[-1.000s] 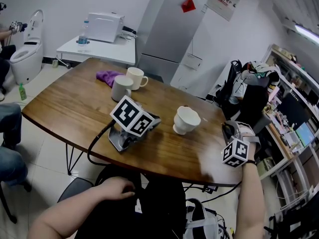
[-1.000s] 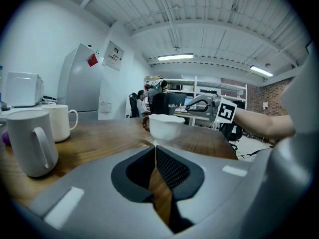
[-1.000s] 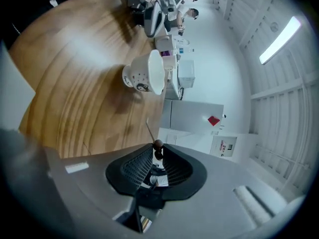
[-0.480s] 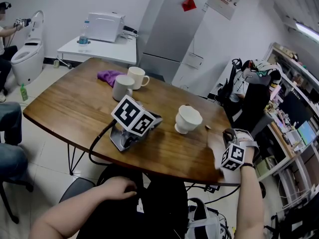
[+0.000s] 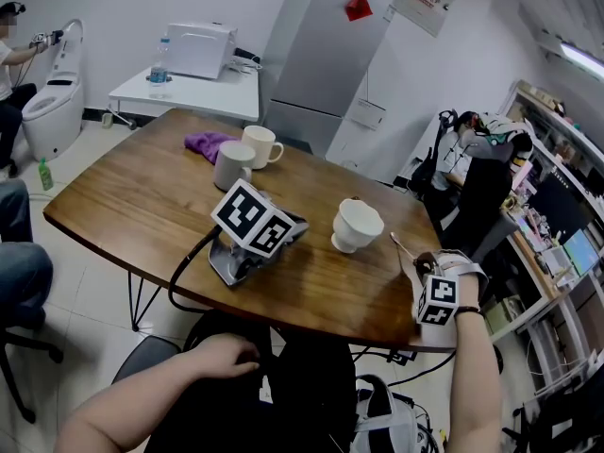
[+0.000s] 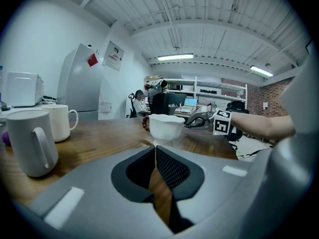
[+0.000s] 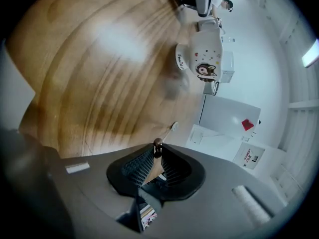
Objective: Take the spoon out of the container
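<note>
Now the right gripper (image 7: 157,152), jaws closing, pinches the spoon (image 7: 168,132) by its handle end, out of the cup (image 5: 357,225), near the table's (image 5: 142,196) right edge. The left gripper (image 6: 155,149) lies clenched and empty mid-table.

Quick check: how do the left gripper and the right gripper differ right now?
The left gripper lies unheld on the table, while the right gripper is held up off it near its right edge. The left gripper's jaws are together with nothing between them, whereas the right gripper's jaws are closing on the spoon by its handle. Both have the same grey build with a marker cube.
</note>
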`<act>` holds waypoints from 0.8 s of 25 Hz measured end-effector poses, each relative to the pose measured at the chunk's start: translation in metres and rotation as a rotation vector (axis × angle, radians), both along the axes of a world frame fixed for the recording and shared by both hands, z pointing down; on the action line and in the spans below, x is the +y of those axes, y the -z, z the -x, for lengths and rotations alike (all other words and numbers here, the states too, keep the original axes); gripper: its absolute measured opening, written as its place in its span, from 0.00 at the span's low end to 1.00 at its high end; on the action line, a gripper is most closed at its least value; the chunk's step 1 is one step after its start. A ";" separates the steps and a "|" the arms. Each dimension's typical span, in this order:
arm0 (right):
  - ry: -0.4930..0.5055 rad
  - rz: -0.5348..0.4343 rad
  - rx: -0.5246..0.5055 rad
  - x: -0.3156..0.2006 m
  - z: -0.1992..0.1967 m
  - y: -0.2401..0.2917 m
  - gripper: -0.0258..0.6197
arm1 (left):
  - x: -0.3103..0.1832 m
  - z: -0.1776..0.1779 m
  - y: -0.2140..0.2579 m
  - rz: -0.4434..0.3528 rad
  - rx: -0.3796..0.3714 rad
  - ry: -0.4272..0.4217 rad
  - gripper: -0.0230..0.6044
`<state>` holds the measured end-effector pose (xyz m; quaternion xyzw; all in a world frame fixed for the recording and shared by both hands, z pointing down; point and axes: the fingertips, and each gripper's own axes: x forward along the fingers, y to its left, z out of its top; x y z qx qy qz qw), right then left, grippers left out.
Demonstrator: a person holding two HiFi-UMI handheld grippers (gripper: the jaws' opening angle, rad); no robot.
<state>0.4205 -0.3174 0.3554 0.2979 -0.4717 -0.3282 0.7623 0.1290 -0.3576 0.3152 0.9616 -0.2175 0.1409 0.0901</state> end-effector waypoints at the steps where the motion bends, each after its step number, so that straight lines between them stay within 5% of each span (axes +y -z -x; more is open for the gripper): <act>1: 0.000 0.012 0.007 0.000 0.000 -0.001 0.12 | 0.000 0.000 0.000 0.000 0.000 0.000 0.06; 11: -0.017 0.133 0.008 0.007 -0.001 -0.016 0.18 | 0.000 0.000 0.001 -0.001 0.000 -0.001 0.06; 20: -0.015 0.103 -0.036 0.007 0.004 -0.009 0.18 | 0.001 0.000 0.001 -0.002 0.001 -0.001 0.06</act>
